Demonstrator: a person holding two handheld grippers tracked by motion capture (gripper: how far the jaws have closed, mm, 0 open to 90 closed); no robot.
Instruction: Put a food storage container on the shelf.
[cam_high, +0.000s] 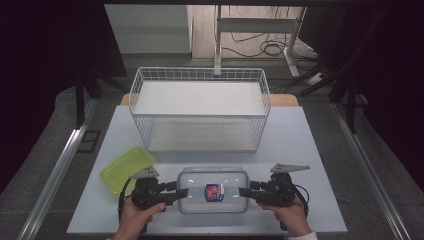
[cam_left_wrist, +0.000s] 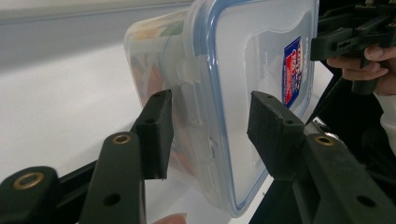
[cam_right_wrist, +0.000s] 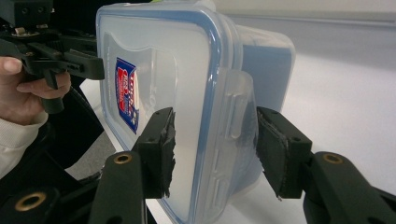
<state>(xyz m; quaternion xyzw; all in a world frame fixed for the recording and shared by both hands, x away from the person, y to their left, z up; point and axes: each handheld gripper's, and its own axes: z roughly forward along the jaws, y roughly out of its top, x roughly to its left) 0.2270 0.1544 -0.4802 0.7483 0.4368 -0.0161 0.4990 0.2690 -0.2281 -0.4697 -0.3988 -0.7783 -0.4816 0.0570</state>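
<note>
- Clear rectangular plastic food container (cam_high: 213, 190): see-thru body, blue seal line round lid rim; red/blue/white label sticker at lid centre (cam_high: 214, 192).
- Contents thru container wall, left gripper view: orange, red & green bits, blurred.
- Lime-green translucent plastic lid (cam_high: 127, 169): plain, no pattern.
- White wire-grid basket (cam_high: 200, 75): square mesh walls, white bottom.
- Surface (cam_high: 310, 165): pale grey-white, plain.
- Left tongs (cam_high: 181, 192) & right tongs (cam_high: 245, 191): matte black w/ brass-coloured rivets; grey three-cornered plates on top.
- Sleeve cuff (cam_right_wrist: 18, 140): white.
</note>
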